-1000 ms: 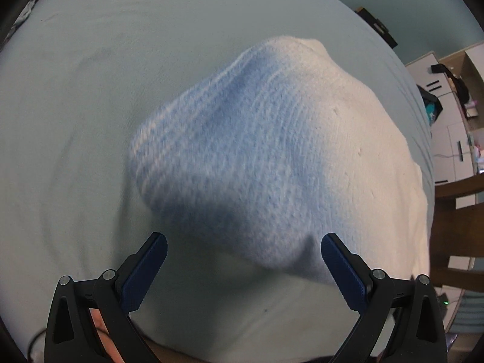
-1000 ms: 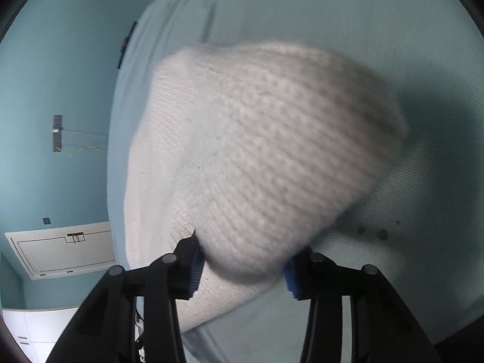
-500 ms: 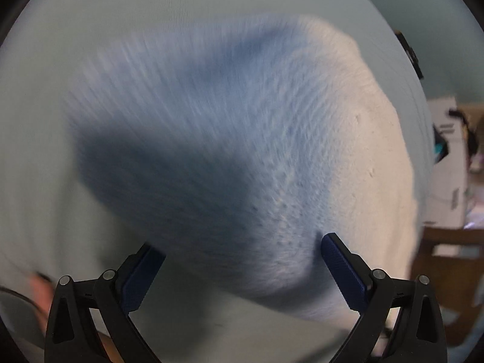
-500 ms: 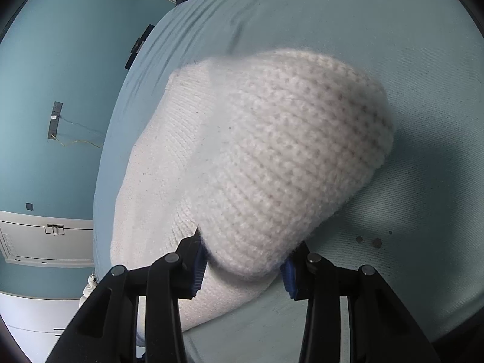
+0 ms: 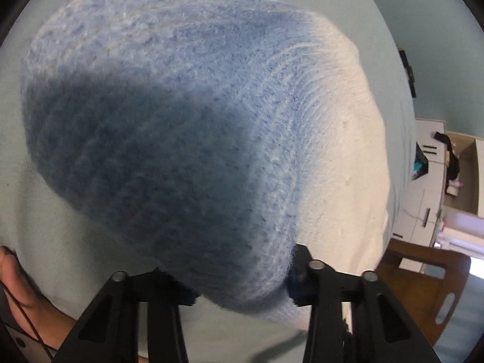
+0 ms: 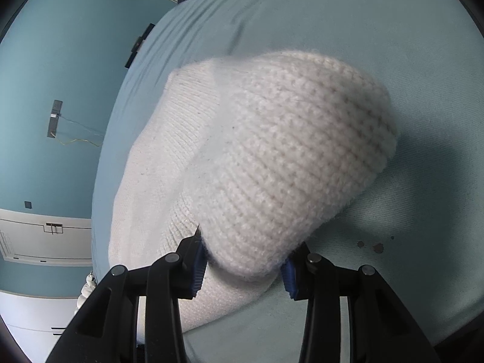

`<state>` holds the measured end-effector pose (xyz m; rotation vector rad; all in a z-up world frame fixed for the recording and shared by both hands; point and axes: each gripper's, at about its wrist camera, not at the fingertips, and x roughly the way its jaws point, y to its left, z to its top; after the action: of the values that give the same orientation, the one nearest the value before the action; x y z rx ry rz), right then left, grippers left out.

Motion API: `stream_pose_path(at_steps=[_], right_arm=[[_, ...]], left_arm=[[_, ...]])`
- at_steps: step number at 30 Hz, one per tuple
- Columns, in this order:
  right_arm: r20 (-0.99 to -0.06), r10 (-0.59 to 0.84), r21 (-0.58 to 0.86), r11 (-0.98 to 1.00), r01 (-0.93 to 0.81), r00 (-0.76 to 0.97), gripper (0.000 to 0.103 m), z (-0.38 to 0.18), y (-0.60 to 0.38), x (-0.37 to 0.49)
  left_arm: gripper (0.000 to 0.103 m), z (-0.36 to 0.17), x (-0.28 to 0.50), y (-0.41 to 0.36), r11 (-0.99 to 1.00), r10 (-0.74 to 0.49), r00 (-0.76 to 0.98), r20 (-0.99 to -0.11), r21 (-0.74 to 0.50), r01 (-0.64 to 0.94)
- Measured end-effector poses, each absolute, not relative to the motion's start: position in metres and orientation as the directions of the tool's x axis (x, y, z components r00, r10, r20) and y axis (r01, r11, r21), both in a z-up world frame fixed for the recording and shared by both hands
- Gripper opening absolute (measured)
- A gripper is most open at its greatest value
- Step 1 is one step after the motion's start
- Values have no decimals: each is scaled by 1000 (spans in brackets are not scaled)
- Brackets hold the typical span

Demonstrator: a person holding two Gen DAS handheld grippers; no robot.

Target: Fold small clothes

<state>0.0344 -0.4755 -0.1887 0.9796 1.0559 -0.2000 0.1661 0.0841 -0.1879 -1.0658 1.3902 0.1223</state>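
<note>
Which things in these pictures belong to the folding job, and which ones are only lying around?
Belongs to the job:
- white knitted garment, on the pale blue sheet
- left gripper, just closed on a fold of it
- right gripper, gripping another fold

Only lying around:
- wooden chair
- white cabinet
- dark spots on the sheet

Left hand-held gripper [image 5: 242, 287] pads under knit garment [image 5: 169, 139] (fuzzy, soft-focused); shelf clutter [image 5: 447, 163] indistinct

Bare sheet [image 6: 378, 45] lies open beyond the knit garment [image 6: 287, 157]; wooden chair [image 5: 423, 275] crowds the bed's edge.
</note>
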Motion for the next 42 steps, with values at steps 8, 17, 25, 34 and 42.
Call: stream_pose_path(at_steps=[8,17,25,34,42], right_arm=[[-763,301,620,589,517,572,33,-168,-474,13],[-817,374,567,658,496,438,33,-119,-463,-39],[-867,427,497,713,495,256,32,-120,-460,-62],[-836,521,522,662,538,170,33,-126,-476,-46],[-782,600,570,579,583,169,33,-88,-491,-12]], left_arm=[[31,-132,151,79,719,-424,333,-842,-537,-442],[30,-105,86,117,709,-510,232,-829,-557,-432],[31,-98,31,116,758,-496,147,-856,-509,-407],[30,-94,33,120,736,-534,84,-841,-511,-444],[31,-66,98,119,639,-590,119,-799,-551,-537]])
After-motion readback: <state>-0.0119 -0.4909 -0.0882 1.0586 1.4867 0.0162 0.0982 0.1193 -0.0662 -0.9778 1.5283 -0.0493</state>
